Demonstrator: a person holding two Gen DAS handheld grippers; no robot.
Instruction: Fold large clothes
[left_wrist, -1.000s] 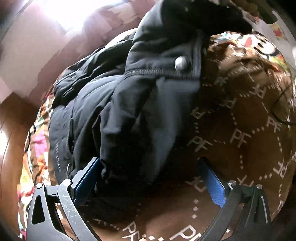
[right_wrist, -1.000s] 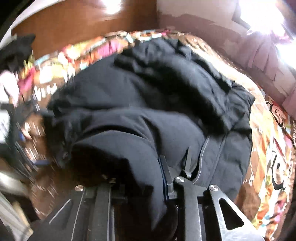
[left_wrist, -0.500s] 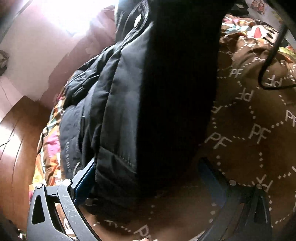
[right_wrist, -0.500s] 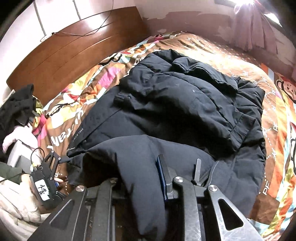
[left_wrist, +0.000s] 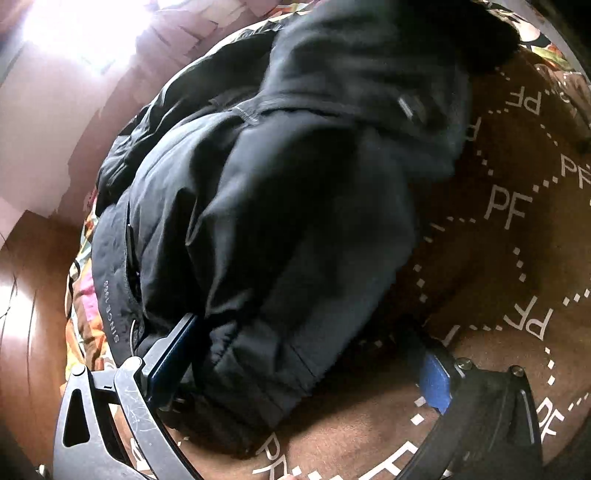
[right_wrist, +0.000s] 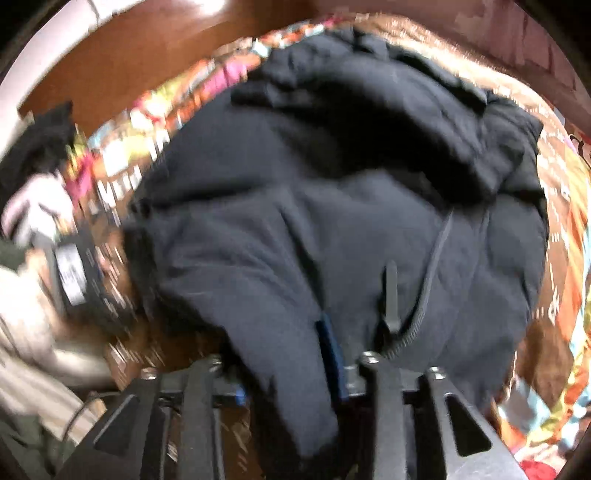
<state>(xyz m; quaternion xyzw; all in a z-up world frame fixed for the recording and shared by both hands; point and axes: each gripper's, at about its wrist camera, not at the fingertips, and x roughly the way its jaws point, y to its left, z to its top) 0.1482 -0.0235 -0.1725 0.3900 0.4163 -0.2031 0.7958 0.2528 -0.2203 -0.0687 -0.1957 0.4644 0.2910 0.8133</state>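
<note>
A large black padded jacket (left_wrist: 280, 206) lies on a bed, part folded over itself. In the left wrist view my left gripper (left_wrist: 303, 354) is open, its jaws wide apart on either side of a jacket fold that lies between them. In the right wrist view, which is blurred, my right gripper (right_wrist: 280, 354) is shut on a fold of the jacket (right_wrist: 332, 206), with fabric draped over the fingers and a zipper (right_wrist: 424, 295) beside them.
The bed has a brown "PF" printed blanket (left_wrist: 509, 229) and a colourful cartoon quilt (right_wrist: 565, 280). A wooden headboard (right_wrist: 147, 48) stands behind. Dark and pale clothes (right_wrist: 33, 177) lie at the left. The left gripper's body (right_wrist: 74, 280) shows left of the jacket.
The right gripper has swung down with the gripped jacket fold, laying it lower over the rest. The left gripper stays open, and the jacket has settled between its jaws.
</note>
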